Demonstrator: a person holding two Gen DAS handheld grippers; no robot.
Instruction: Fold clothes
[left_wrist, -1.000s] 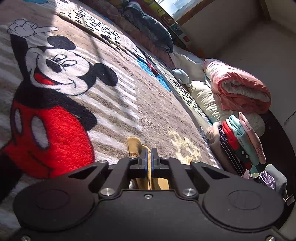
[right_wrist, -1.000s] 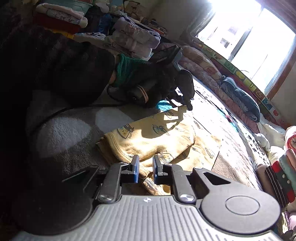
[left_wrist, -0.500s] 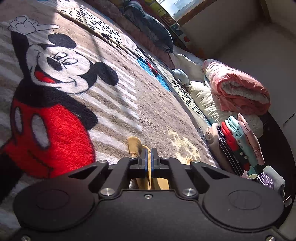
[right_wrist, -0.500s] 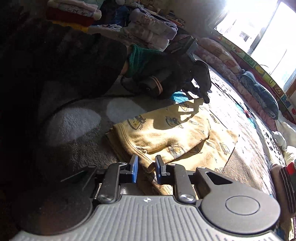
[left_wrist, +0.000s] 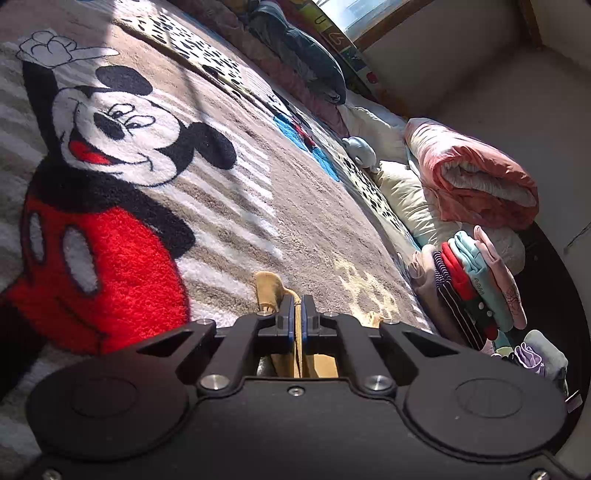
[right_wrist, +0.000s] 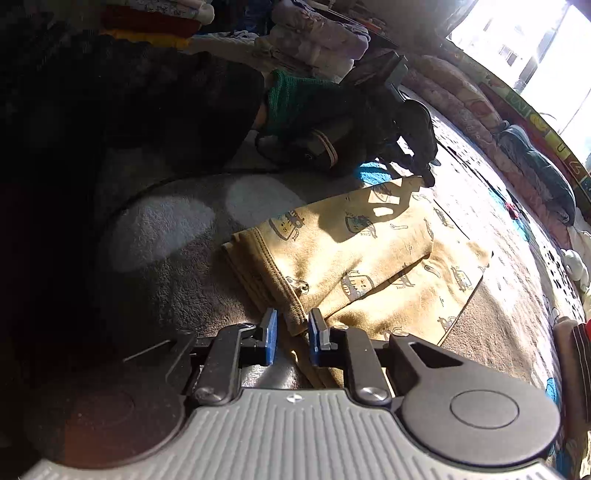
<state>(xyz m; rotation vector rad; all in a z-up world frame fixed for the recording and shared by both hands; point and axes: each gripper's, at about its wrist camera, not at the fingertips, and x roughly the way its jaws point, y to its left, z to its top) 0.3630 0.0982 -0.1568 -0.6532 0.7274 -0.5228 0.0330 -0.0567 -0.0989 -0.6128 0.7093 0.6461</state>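
A home bedroom: cartoon blanket (left_wrist: 229, 221), pillows (left_wrist: 402, 199), stacked folded clothes (left_wrist: 476, 288).

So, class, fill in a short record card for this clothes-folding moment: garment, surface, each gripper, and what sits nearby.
garment: yellow printed garment, partly folded, lying flat
surface: cartoon mouse blanket
left gripper: jaws shut on yellow cloth, at the garment's far end
right gripper: jaws open, a ribbed edge of the garment between them
nearby: stack of folded clothes, rolled pink quilt
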